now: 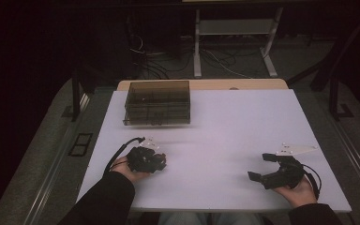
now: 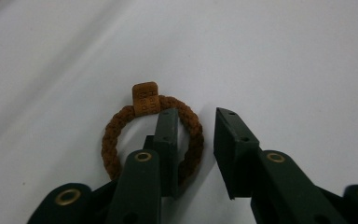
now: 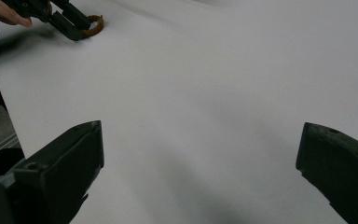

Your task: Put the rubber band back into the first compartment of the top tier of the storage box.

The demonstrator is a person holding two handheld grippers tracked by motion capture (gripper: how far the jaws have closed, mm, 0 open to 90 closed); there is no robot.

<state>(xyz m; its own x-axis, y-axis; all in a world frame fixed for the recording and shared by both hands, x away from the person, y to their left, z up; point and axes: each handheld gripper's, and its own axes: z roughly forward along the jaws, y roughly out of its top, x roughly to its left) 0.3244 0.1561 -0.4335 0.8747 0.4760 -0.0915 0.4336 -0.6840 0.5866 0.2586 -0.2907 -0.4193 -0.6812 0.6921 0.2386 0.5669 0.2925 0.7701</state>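
Braided brown ring (image 2: 152,140), a small hair-tie-like loop with a square tag (image 2: 145,99) on it, is lying flat on the white table (image 1: 225,126), and I am working at it with my left gripper (image 2: 193,135). The loop is close to round, so it has no real long axis; its tag is sitting at the far side of the ring as my left gripper view sees it, pointing away from me along the line of my jaws. My left jaws are standing at a narrow gap. One of them is sitting inside the ring, and the other is standing outside it. The ring's side strand is running between the two, hard against the inner one and clear of the outer pad, so I am not clamping it yet. In the right gripper view the ring is peeking out just beyond my left jaws, near the top left corner.

My right gripper (image 1: 260,166) is resting in my right hand (image 1: 302,190) at the near right part of the table, well apart from the ring, and its jaws are standing wide with bare table between them.

In the high view my left gripper is sitting at the near left of the table, and a dark see-through box (image 1: 157,102) is standing farther back behind it, near the table's far edge.
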